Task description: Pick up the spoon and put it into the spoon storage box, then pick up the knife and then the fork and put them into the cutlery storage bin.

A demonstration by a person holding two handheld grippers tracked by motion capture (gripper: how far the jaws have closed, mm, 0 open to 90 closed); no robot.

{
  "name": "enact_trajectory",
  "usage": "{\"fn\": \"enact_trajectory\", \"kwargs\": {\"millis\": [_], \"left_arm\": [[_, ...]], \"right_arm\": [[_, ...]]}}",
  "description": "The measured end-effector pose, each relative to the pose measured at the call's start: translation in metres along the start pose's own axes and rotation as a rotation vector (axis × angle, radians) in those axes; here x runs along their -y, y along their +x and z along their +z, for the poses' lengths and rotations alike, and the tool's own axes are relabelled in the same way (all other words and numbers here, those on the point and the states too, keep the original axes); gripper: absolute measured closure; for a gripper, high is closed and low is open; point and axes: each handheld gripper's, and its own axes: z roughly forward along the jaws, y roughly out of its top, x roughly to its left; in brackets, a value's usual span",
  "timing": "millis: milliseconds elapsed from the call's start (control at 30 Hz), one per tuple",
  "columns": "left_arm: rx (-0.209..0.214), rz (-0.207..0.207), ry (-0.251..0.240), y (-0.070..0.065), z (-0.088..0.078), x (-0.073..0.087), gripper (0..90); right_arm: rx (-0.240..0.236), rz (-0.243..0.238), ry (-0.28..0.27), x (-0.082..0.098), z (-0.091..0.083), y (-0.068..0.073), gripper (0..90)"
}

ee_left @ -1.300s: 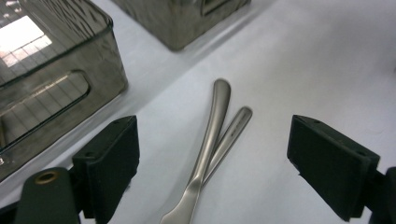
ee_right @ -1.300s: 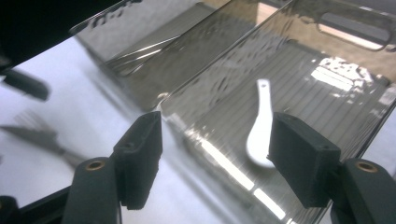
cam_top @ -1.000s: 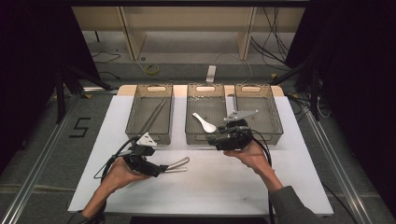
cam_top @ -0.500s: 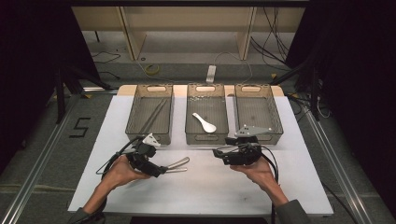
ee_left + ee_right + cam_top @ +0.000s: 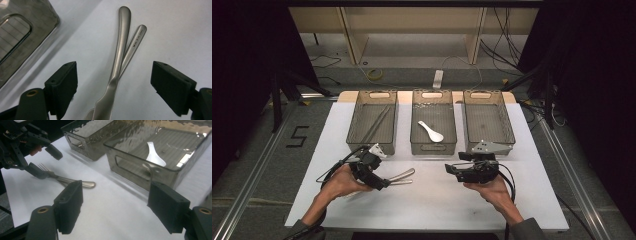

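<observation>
High view, left to right: three trays (image 5: 388, 146) line the bench (image 5: 427, 210) behind the left tongs (image 5: 384, 183), released astride two crossed metal handles (image 5: 402, 176) lying flat, long axes toward the right tongs (image 5: 452, 172), released, empty, their jaws having just been opening.

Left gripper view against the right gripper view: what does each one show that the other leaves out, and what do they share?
The left gripper view alone gives a close look along two crossed metal handles, one stamped with small lettering, lying untouched between its open jaws. The right gripper view alone gives the white spoon inside the middle bin, fork tines, and the left gripper over them. Both show the cutlery on the white tabletop and a clear bin.
</observation>
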Motion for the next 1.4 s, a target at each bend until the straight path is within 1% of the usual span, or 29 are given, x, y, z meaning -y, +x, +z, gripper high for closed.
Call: {"fn": "enact_trajectory", "kwargs": {"millis": [100,167,233,267,300,367,400,433,467,600,867,933,1000,1100,1200,1300,1333,1400], "left_arm": [[0.004,0.007,0.011,0.001,0.001,-0.001,21.1],[0.006,0.013,0.022,0.002,0.001,-0.001,21.1],[0.001,0.022,0.042,0.003,0.001,-0.002,21.0],[-0.002,0.028,0.045,0.003,0.001,-0.002,21.0],[-0.003,0.024,0.045,0.003,0.001,-0.002,21.0],[0.0,0.036,0.066,0.003,0.001,-0.003,21.1],[0.0,0.05,0.083,0.003,0.002,-0.004,21.5],[0.0,0.047,0.09,0.002,0.003,-0.004,21.8],[0.001,0.054,0.102,0.001,0.003,-0.005,22.3],[0.006,0.066,0.125,0.001,0.006,-0.007,24.9],[0.015,0.097,0.157,-0.002,0.016,-0.008,29.0],[0.017,0.112,0.166,-0.002,0.018,-0.009,30.3],[0.026,0.105,0.168,-0.003,0.02,-0.008,32.4],[0.022,0.116,0.178,-0.001,0.022,-0.009,34.6],[0.032,0.127,0.184,-0.002,0.023,-0.009,37.7],[0.034,0.135,0.191,-0.003,0.025,-0.01,40.4],[0.032,0.145,0.201,-0.003,0.026,-0.01,41.1],[0.034,0.148,0.2,-0.004,0.027,-0.01,42.9]], "right_arm": [[0.005,0.017,-0.01,0.005,-0.004,-0.001,27.7],[0.005,0.023,-0.007,0.007,-0.007,-0.002,26.8],[0.009,0.023,-0.007,0.009,-0.01,-0.002,26.6],[0.009,0.026,-0.007,0.01,-0.011,-0.001,26.4],[0.009,0.025,-0.009,0.011,-0.012,-0.001,26.3],[0.008,0.026,-0.004,0.013,-0.013,-0.001,25.8],[0.008,0.027,0.0,0.014,-0.014,0.0,25.7],[0.009,0.027,0.0,0.014,-0.015,0.0,25.7],[0.009,0.031,0.001,0.015,-0.015,0.0,25.7],[0.008,0.029,0.005,0.018,-0.018,0.002,25.5],[0.006,0.029,0.012,0.025,-0.022,0.005,25.4],[0.005,0.023,0.017,0.026,-0.022,0.007,25.3],[0.005,0.015,0.024,0.026,-0.022,0.008,25.2],[0.002,0.016,0.027,0.026,-0.022,0.008,25.2],[-0.001,0.019,0.027,0.027,-0.021,0.007,25.2],[-0.002,0.013,0.033,0.027,-0.02,0.007,25.2],[-0.003,0.012,0.035,0.027,-0.02,0.007,25.3],[-0.003,0.01,0.036,0.027,-0.019,0.007,25.3]]}}
